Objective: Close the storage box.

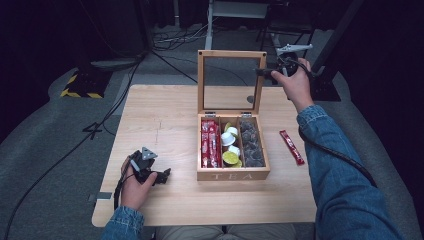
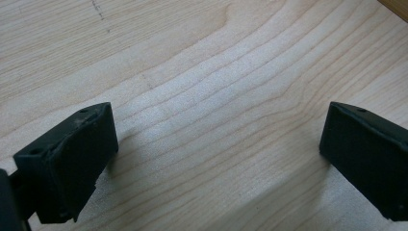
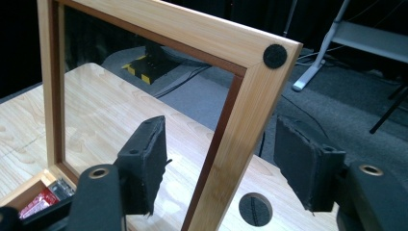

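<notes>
Tea box (image 1: pixel 233 175) sits mid-desk (image 1: pixel 165 120), lid (image 3: pixel 250 110) upright. My right gripper (image 3: pixel 221 168) straddles the lid's right stile, jaws open, not clamped. Left gripper (image 1: pixel 159 176) rests open near the front-left edge. Risk: lid slams if nudged.

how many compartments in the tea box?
3, side by side in the tea box: left holds red sachets, middle the round pods, right the dark packets. Deeper layers may be hidden.

Upright lid (image 1: pixel 231 55) blocks box (image 1: pixel 233 175) at 12 o'clock; sachet (image 1: pixel 291 147) at 3; table (image 1: pixel 160 125) at 9 open.
</notes>
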`<state>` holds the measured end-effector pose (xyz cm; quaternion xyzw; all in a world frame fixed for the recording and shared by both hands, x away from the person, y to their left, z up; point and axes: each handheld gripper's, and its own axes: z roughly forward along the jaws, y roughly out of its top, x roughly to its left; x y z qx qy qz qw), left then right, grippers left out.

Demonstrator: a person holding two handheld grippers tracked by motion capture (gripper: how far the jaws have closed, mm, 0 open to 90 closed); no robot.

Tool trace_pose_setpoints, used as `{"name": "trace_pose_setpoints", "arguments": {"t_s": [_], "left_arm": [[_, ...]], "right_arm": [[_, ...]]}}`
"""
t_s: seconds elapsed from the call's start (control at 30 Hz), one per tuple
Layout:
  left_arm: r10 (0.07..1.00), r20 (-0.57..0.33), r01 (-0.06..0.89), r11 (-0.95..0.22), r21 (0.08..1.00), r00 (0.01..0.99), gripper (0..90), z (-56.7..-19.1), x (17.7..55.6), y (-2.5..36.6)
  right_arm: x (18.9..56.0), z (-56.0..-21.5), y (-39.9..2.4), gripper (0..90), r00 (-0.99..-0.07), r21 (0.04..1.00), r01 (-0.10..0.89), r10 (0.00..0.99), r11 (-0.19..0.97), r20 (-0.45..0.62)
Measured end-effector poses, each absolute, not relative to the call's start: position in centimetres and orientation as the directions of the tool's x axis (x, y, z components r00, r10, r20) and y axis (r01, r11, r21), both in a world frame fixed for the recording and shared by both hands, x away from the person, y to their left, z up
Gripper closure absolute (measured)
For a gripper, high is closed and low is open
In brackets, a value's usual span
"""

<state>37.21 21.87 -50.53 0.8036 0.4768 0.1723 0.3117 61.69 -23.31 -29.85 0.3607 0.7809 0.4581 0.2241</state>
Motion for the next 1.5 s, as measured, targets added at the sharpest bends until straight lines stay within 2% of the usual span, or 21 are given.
{"name": "trace_pose_setpoints", "arguments": {"t_s": [0.4, 0.8, 1.07, 1.5], "left_arm": [[0.873, -0.019, 0.658, -0.352, 0.665, 0.487, 0.1, -50.5, 37.2, 21.9], [0.873, -0.019, 0.658, -0.353, 0.665, 0.487, 0.1, -50.5, 37.2, 21.9], [0.873, -0.019, 0.659, -0.353, 0.665, 0.487, 0.1, -50.5, 37.2, 21.9], [0.875, -0.022, 0.660, -0.348, 0.665, 0.484, 0.1, -50.5, 37.2, 21.8]], "right_arm": [[63.8, -30.5, -22.5, 40.6, -0.618, 0.872, 0.409, 0.784, 0.270, 0.047], [63.5, -30.4, -22.5, 45.3, -0.630, 0.875, 0.404, 0.775, 0.266, 0.055], [61.8, -29.5, -22.8, 46.2, -0.639, 0.880, 0.393, 0.768, 0.266, 0.053], [56.6, -28.4, -23.7, 50.0, -0.678, 0.891, 0.352, 0.734, 0.286, 0.032]]}}
